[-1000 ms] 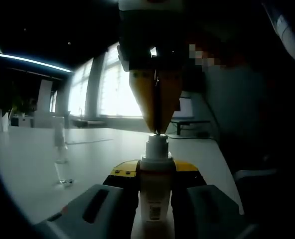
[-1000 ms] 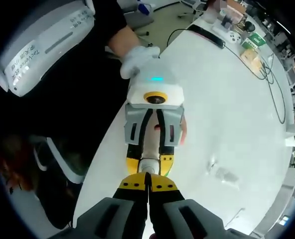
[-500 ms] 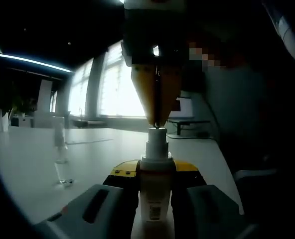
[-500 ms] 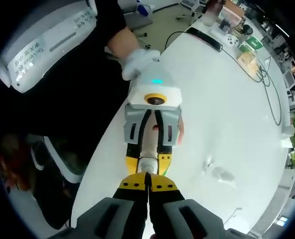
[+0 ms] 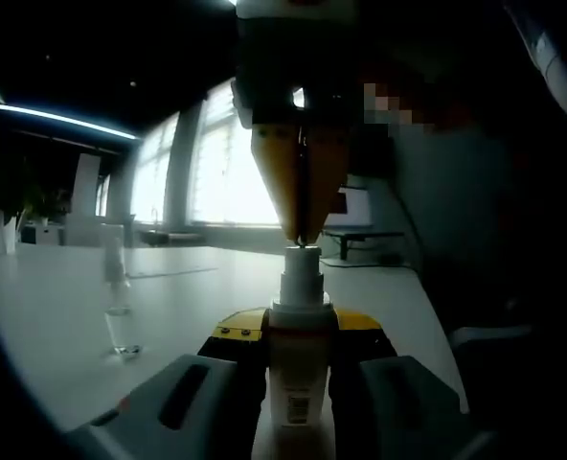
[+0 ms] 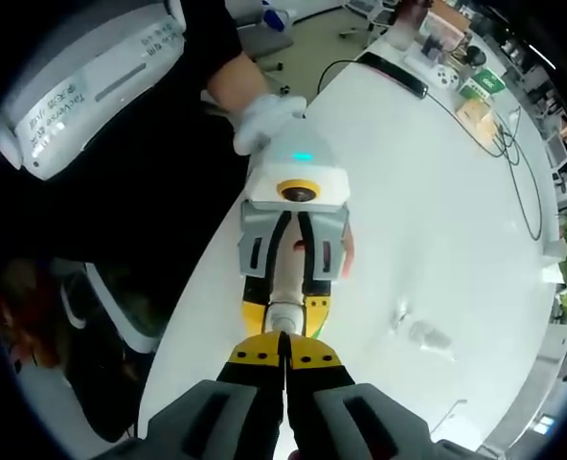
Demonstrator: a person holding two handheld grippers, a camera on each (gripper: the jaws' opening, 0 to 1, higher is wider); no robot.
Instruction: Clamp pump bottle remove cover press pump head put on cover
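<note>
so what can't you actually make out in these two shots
- Left gripper view: the pump bottle label is too dark and small to read; its base is cut off by the bottom edge.
- Left gripper view: the clear cover on the table is backlit, with no detail visible.
- Right gripper view: the right gripper hides the pump head, so contact is unclear.

White table [image 6: 437, 192], black cable [image 6: 513, 153]

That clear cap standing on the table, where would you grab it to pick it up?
Around its narrow upper half, coming down from above with the jaws either side. The clear cap stands upright and alone on the white table, tall and slim, so a push from the side would probably tip it.
</note>
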